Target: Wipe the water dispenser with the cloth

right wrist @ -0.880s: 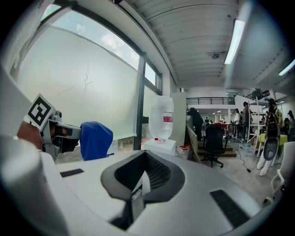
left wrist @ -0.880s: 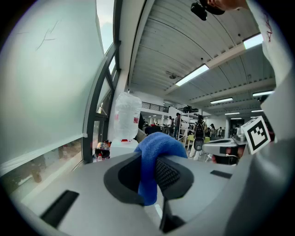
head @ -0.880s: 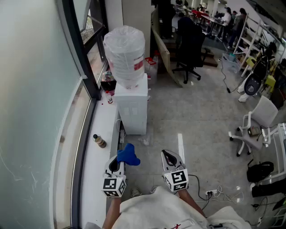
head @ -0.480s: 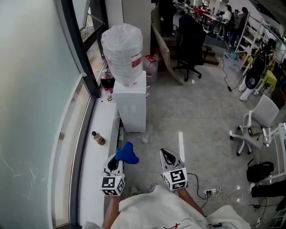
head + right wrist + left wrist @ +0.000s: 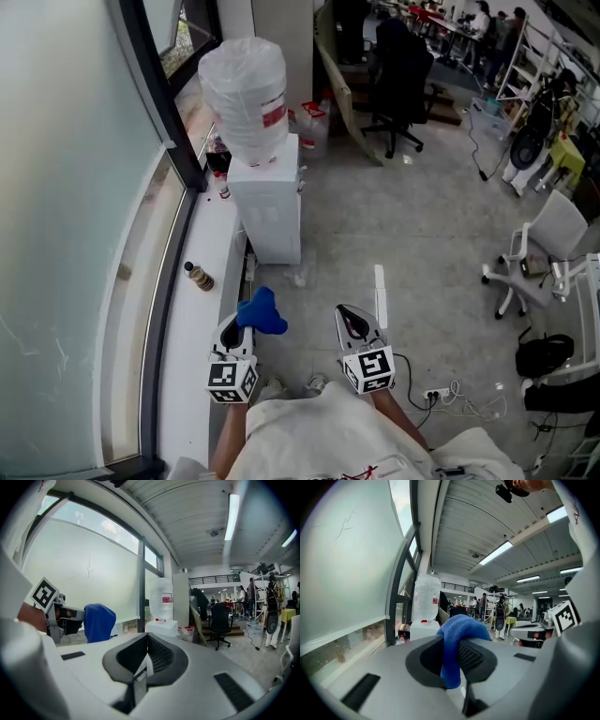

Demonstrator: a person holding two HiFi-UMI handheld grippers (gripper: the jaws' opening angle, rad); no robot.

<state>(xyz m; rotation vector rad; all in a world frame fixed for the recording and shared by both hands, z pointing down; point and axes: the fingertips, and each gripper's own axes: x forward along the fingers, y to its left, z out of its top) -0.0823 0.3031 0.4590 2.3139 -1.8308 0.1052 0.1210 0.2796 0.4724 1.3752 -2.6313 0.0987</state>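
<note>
A white water dispenser with a large clear bottle on top stands by the window ledge, well ahead of both grippers. It shows small in the left gripper view, dispenser, and in the right gripper view, dispenser. My left gripper is shut on a blue cloth, which bulges out between its jaws; the cloth fills the middle of the left gripper view. My right gripper is shut with nothing between its jaws. Both are held low near the person's body.
A white window ledge runs along the left with a small brown bottle lying on it and red-capped bottles behind the dispenser. A black office chair stands beyond, a white chair at right. Cables and a power strip lie on the floor.
The view has shifted forward: the dispenser sits slightly higher and further left in the head view. Both grippers keep their grip and stay side by side.
</note>
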